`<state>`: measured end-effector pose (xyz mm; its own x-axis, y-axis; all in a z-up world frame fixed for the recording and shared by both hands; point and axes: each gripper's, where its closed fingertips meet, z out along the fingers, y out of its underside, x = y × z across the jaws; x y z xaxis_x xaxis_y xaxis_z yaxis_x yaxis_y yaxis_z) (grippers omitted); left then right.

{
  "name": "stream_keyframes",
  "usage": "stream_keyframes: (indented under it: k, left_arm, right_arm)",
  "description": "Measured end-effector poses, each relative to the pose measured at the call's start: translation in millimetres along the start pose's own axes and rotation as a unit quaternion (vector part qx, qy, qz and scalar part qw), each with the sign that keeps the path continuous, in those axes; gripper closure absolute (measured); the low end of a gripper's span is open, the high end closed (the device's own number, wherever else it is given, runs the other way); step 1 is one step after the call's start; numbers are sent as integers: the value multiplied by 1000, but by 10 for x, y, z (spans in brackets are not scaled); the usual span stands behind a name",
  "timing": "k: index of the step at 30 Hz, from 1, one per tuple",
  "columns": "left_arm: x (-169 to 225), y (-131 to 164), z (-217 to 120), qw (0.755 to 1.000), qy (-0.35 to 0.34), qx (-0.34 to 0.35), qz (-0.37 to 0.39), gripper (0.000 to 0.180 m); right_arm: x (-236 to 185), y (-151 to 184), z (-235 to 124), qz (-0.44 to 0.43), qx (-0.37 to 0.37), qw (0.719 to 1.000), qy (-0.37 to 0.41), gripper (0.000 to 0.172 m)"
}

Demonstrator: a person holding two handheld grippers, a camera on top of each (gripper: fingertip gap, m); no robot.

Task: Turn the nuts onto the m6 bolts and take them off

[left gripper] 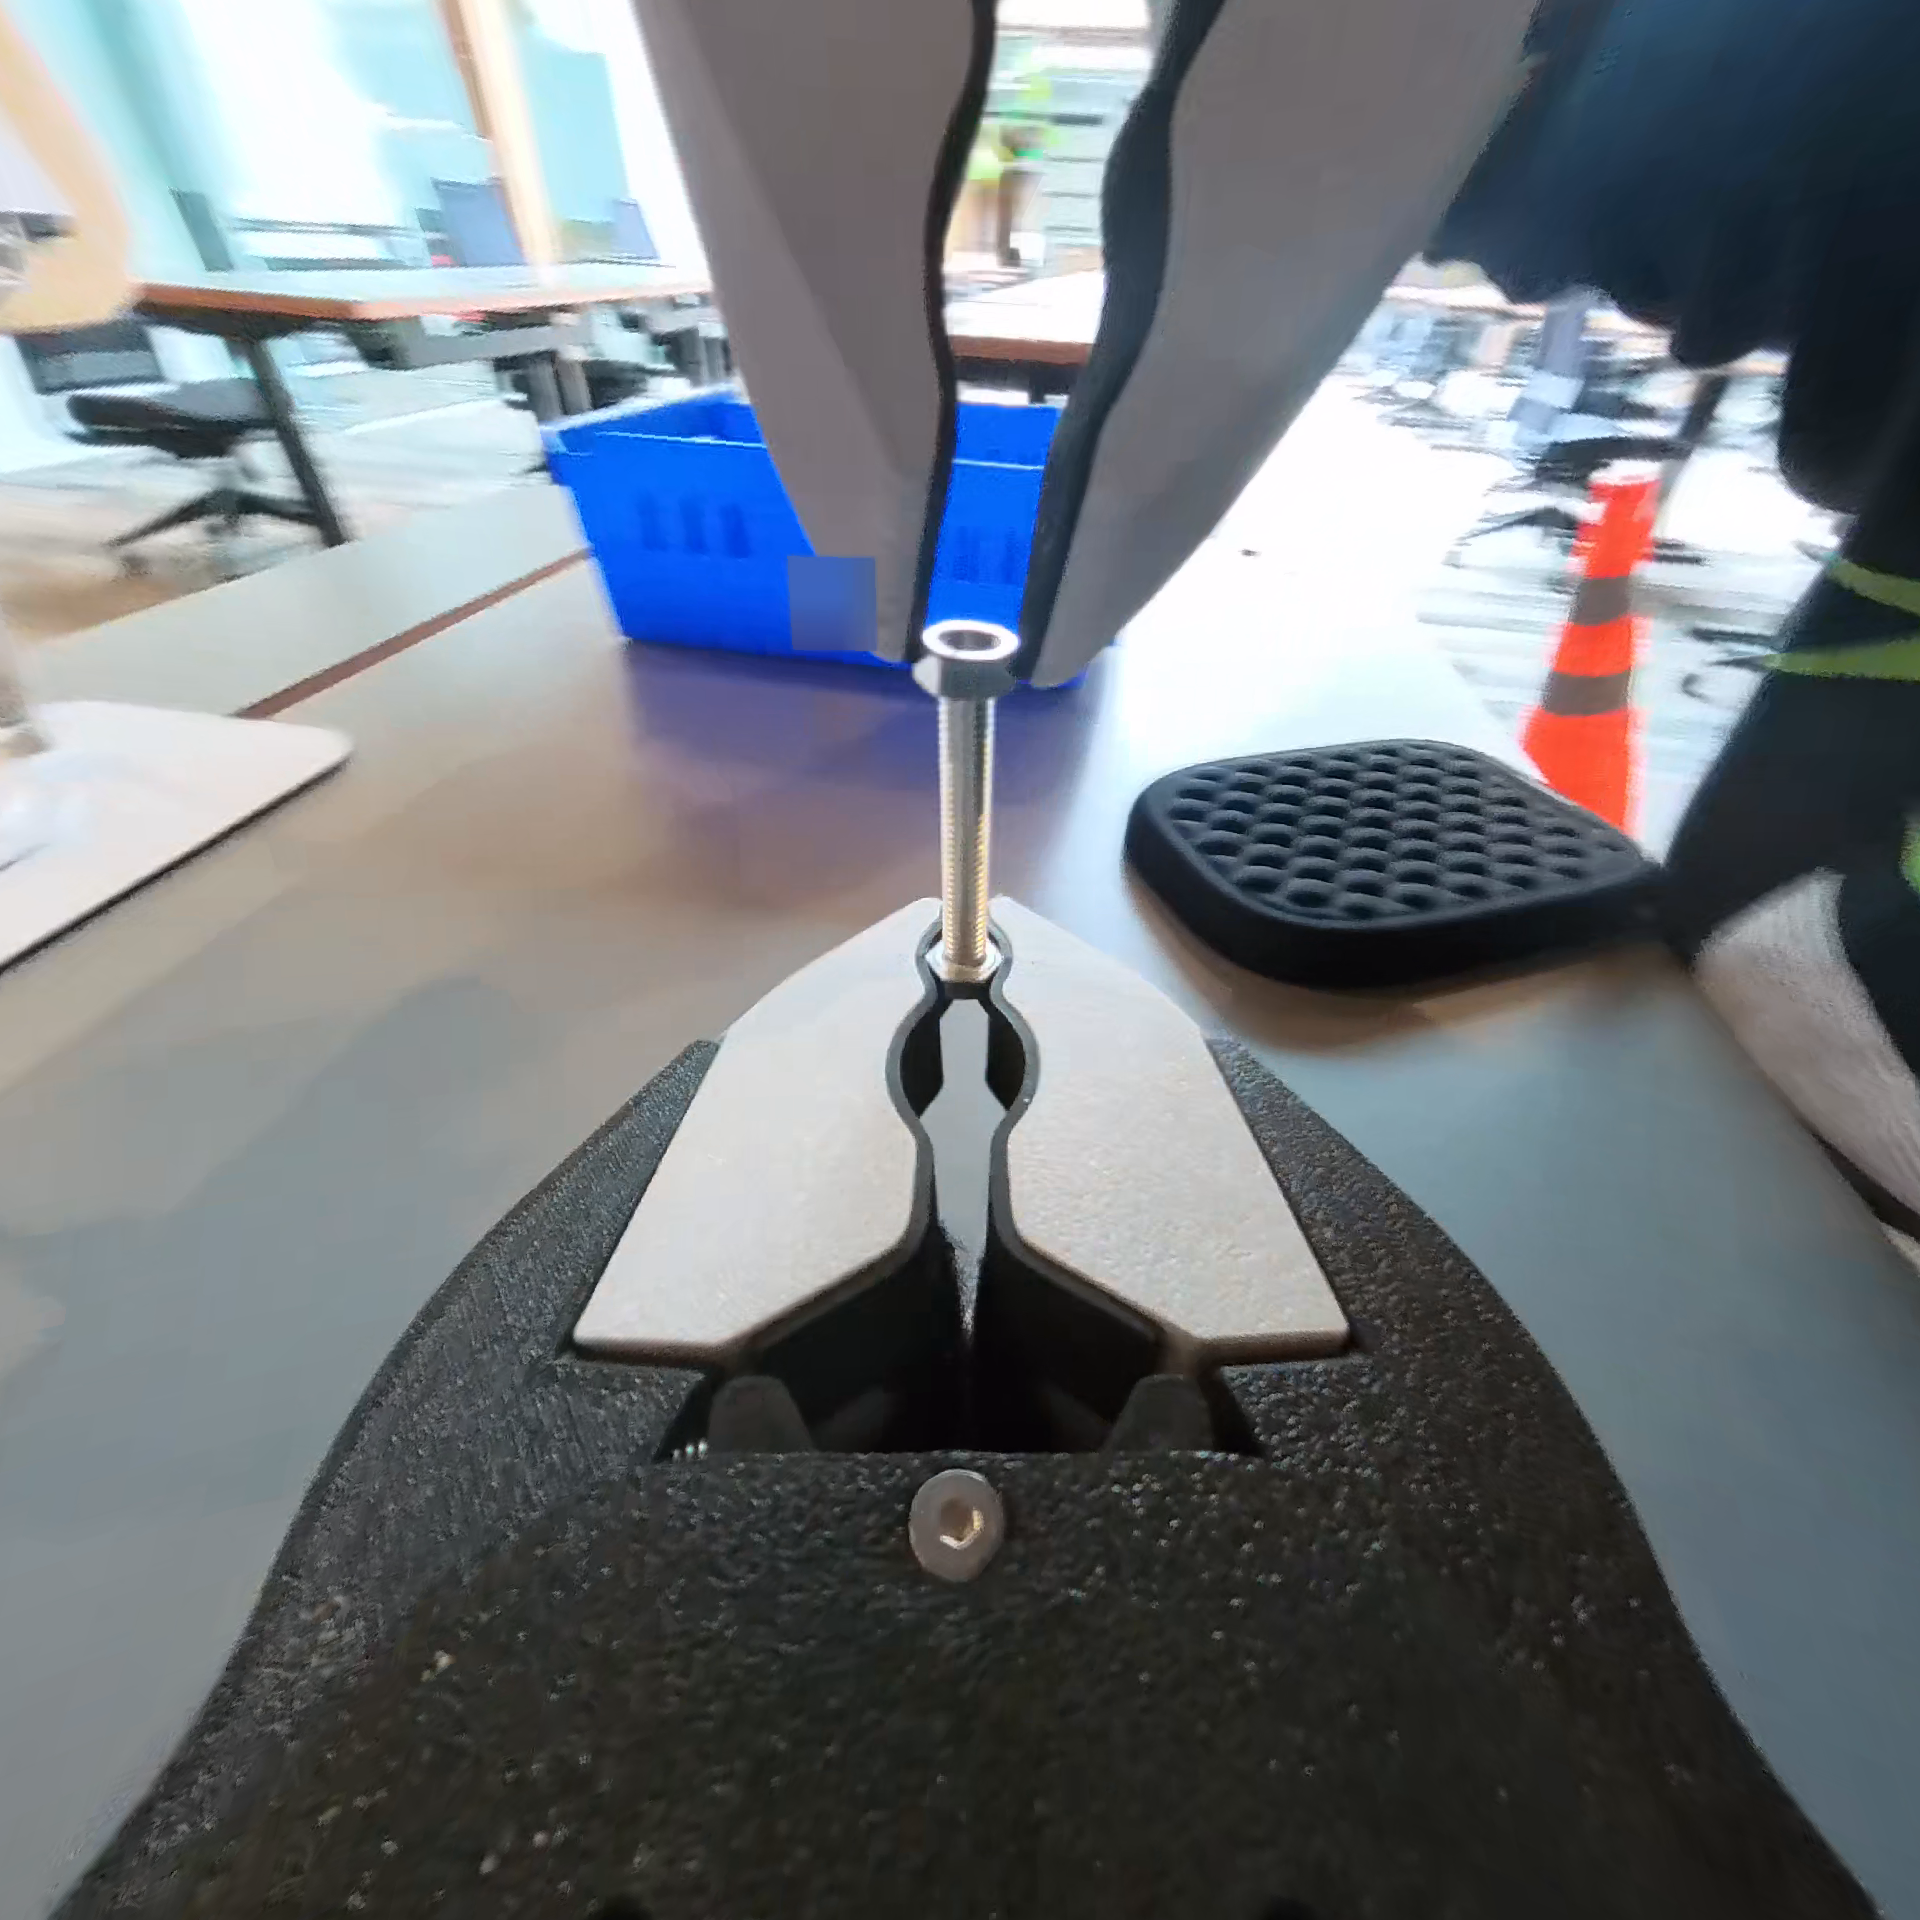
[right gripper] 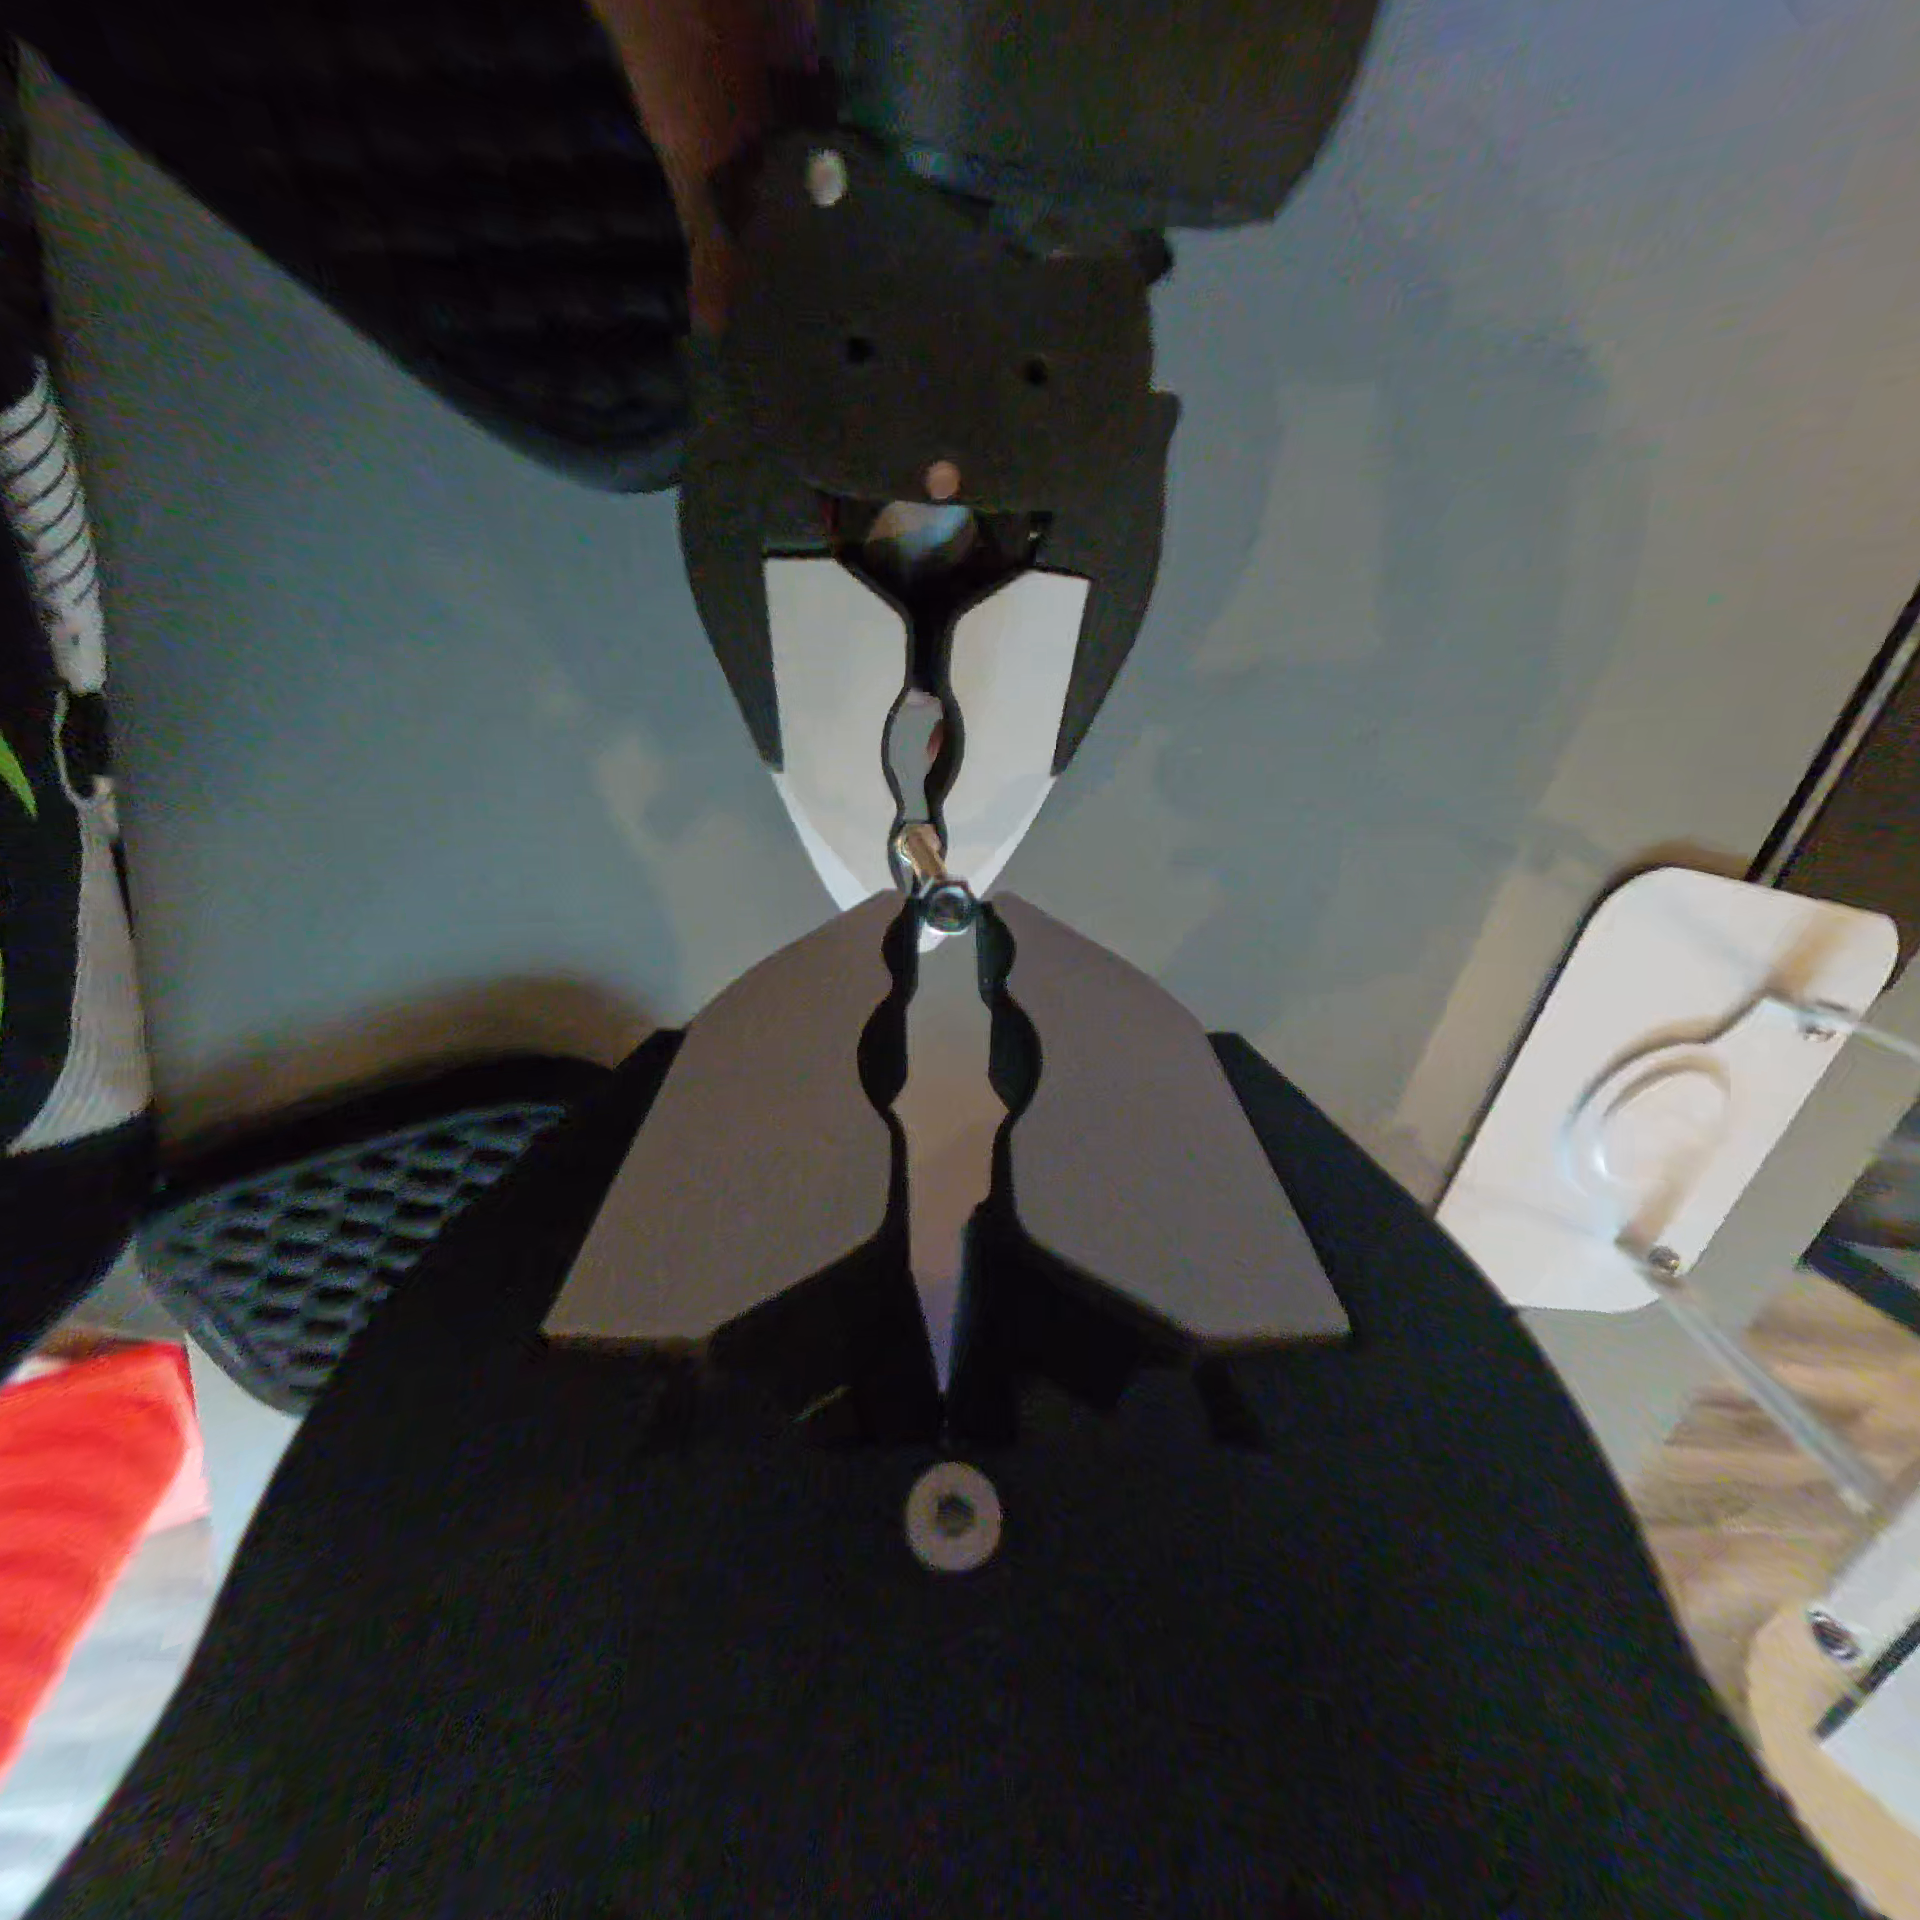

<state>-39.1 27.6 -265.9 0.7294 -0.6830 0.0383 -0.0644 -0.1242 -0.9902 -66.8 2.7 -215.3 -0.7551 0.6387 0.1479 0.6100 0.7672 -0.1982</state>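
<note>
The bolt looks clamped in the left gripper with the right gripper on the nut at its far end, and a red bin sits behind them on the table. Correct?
Nearly. The bin is blue, not red, as the left wrist view shows. The rest holds: the left gripper clamps the bolt, and the right gripper is on the nut at its far end.

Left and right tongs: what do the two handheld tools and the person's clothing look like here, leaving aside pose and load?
Both tongs match: a rough black textured body with a silver hex-socket screw, and two pale grey fingers lined with wavy black inner pads. The right tongs show the same grey fingers and black edging. No cables show. The person wears a dark sleeve and dark clothing with bright green stripes.
</note>
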Motion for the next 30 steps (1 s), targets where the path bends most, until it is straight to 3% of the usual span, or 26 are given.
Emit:
stream_keyframes:
  k: [7,10,12,16,21,30]
  left_arm:
    - [-93,18,-3,999,-43,-7,-1,178]
    - [-74,7,-5,999,-34,-2,-2,178]
    - [-54,5,-5,1000,-22,-1,-3,178]
    - [5,17,9,1000,-6,-6,13,178]
    - [47,15,6,1000,11,-5,17,178]
    - [104,30,11,999,28,-10,28,178]
  right_arm:
    - [44,2,23,86,45,995,9,161]
    - [-16,-8,-7,71,55,996,-7,147]
    - [-19,-23,-56,28,59,998,-2,138]
    - [-22,-72,-131,-109,60,992,4,138]
    - [-125,-51,-104,-312,43,949,-27,149]
    - [-160,-37,-92,-359,35,928,-96,156]
